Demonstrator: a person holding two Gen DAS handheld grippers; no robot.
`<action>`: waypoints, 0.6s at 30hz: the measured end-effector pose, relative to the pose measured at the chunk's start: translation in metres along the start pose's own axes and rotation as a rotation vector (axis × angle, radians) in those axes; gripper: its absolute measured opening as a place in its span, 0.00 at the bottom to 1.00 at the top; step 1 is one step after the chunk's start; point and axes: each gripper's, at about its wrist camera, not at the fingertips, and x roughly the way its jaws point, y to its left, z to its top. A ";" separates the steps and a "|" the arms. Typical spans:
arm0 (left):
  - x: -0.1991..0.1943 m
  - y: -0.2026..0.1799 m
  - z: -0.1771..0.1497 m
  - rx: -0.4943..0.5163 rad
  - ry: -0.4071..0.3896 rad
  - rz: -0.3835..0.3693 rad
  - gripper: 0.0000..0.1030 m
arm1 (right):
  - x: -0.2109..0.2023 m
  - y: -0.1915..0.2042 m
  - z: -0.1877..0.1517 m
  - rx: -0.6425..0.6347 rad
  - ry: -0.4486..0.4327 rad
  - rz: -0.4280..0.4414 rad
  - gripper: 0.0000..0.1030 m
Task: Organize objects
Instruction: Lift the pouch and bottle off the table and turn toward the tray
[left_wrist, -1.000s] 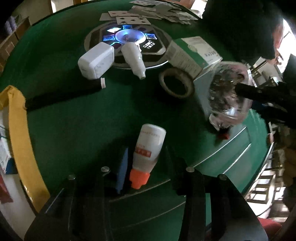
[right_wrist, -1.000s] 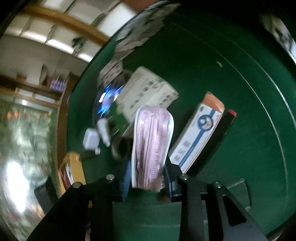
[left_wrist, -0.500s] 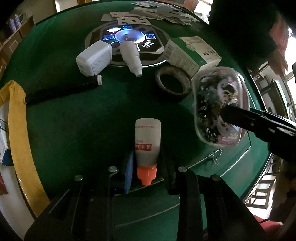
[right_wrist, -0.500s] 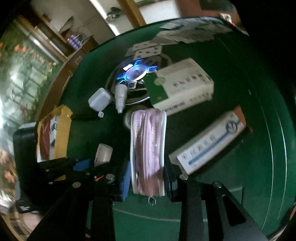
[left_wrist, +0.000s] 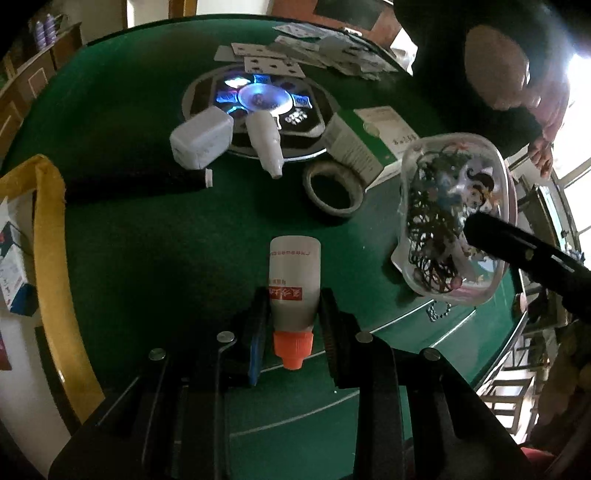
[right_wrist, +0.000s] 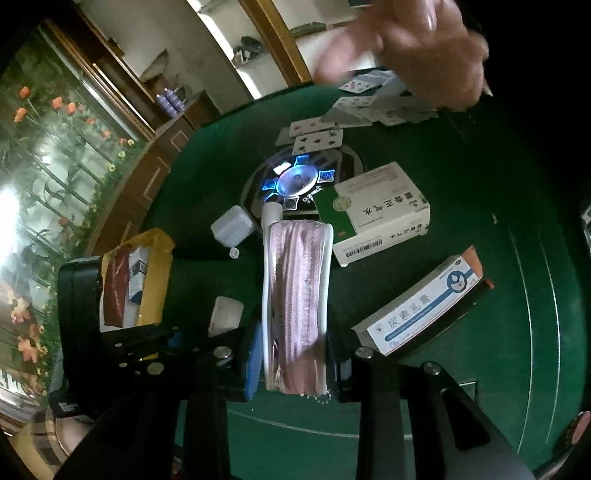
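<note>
At the far left edge of the green table (left_wrist: 155, 258) a yellow-rimmed bag (left_wrist: 44, 221) hangs open with small boxes inside. Right of it lie a dark marker (left_wrist: 136, 183), a white charger block (left_wrist: 201, 139) and a small white bottle (left_wrist: 266, 143), both leaning on the lit round centre panel (left_wrist: 258, 96). Near the camera, the left gripper (left_wrist: 293, 306) is clamped on a white glue bottle (left_wrist: 294, 275), orange cap toward the camera, body pointing away between the two fingers, clear of the felt. Further right sit a tape ring (left_wrist: 334, 192) and a green-and-white medicine box (left_wrist: 364, 142). At the right, the right gripper (right_wrist: 293, 354) pinches a clear zip pouch (left_wrist: 456, 218) full of trinkets by its edge, holding it upright above the table; its jaws are closing on it. In the right wrist view a blue-striped box (right_wrist: 424, 306) lies right of the pouch, and playing cards (right_wrist: 317, 134) spread at the far side.
</note>
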 end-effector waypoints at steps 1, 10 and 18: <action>-0.002 0.001 0.000 -0.005 -0.004 -0.003 0.26 | 0.000 -0.001 -0.001 0.005 0.000 0.004 0.28; -0.033 0.015 -0.006 -0.067 -0.069 -0.017 0.26 | 0.014 0.011 -0.004 0.006 0.045 0.046 0.28; -0.055 0.030 -0.012 -0.109 -0.109 -0.005 0.26 | 0.023 0.041 -0.001 -0.048 0.055 0.093 0.28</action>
